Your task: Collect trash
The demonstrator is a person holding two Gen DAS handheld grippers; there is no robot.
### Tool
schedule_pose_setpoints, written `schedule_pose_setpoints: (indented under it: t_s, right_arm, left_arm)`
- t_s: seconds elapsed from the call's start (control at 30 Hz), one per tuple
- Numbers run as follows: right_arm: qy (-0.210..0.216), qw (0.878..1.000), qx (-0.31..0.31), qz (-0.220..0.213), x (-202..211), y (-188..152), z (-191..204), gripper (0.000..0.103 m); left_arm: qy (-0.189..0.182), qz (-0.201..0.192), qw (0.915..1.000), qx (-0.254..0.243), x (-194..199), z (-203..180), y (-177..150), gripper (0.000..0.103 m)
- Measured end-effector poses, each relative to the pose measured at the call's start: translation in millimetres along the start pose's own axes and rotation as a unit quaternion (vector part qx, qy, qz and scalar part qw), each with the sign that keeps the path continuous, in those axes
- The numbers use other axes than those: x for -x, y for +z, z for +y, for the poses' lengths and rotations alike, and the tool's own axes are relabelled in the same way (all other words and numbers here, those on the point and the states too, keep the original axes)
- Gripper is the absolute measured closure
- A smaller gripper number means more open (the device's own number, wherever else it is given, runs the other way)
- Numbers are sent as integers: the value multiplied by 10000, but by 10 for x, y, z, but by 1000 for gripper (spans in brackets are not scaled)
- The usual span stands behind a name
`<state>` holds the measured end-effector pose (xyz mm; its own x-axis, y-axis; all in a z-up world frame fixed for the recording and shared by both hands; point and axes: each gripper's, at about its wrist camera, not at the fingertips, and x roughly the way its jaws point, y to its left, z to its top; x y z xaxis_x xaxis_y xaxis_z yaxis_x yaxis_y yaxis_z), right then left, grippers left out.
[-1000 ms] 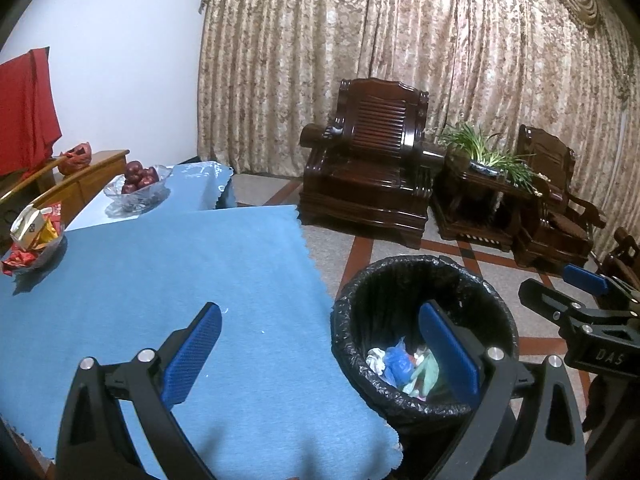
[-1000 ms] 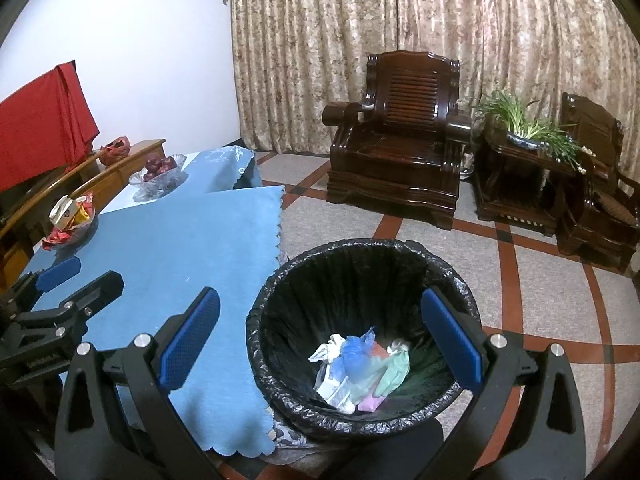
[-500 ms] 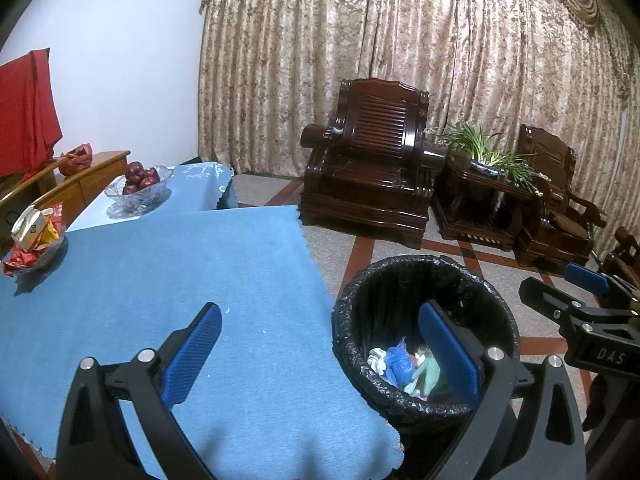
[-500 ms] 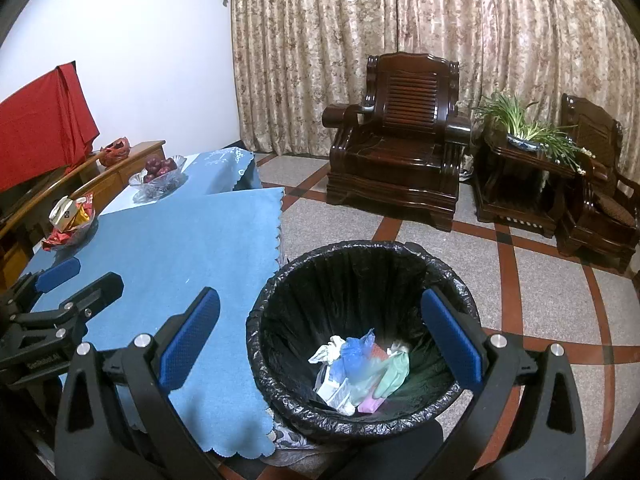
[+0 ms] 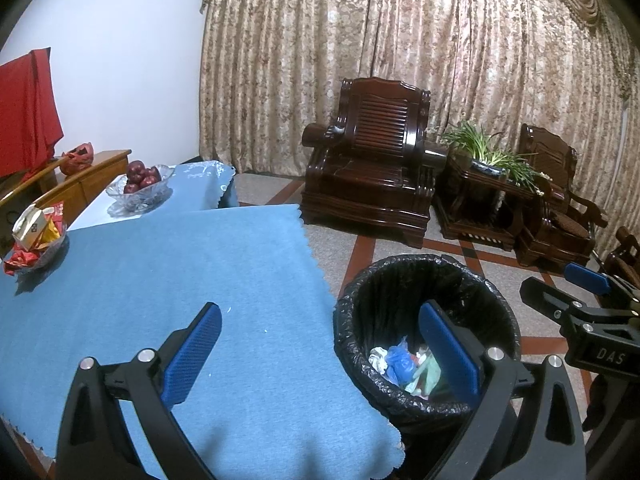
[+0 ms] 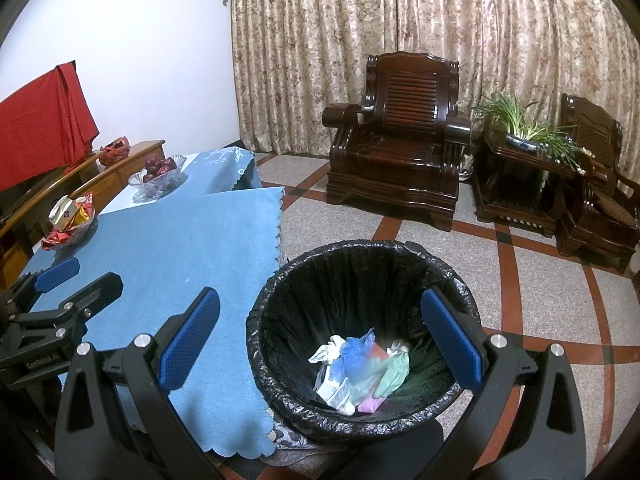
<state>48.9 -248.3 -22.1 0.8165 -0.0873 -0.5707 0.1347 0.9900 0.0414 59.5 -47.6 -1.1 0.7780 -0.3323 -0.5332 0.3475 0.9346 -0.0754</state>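
Observation:
A round bin with a black liner (image 6: pixel 360 264) stands on the floor at the table's right edge; it also shows in the left wrist view (image 5: pixel 404 276). Crumpled trash (image 6: pixel 360 368) lies in its bottom: white paper, blue and green plastic, a pink piece. My right gripper (image 6: pixel 320 340) is open and empty above the bin. My left gripper (image 5: pixel 320 356) is open and empty over the table's near right corner. The blue tablecloth (image 5: pixel 160 272) is bare near the grippers.
A glass bowl of red fruit (image 5: pixel 140 188) and a dish of snack packets (image 5: pixel 36 236) sit at the table's far left. A wooden sideboard (image 5: pixel 92 176) stands behind. Dark wooden armchairs (image 6: pixel 396 136) and a plant stand (image 6: pixel 524 160) line the curtain.

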Motion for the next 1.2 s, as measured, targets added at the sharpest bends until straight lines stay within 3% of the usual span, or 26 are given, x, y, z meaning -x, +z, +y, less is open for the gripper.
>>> schedule_pose_setpoints:
  t_s: [1.2]
  right_arm:
    - [-2, 10000, -4, 2, -3, -1, 19, 5]
  left_arm:
    - [18, 8, 10000, 10, -8, 112, -32, 6]
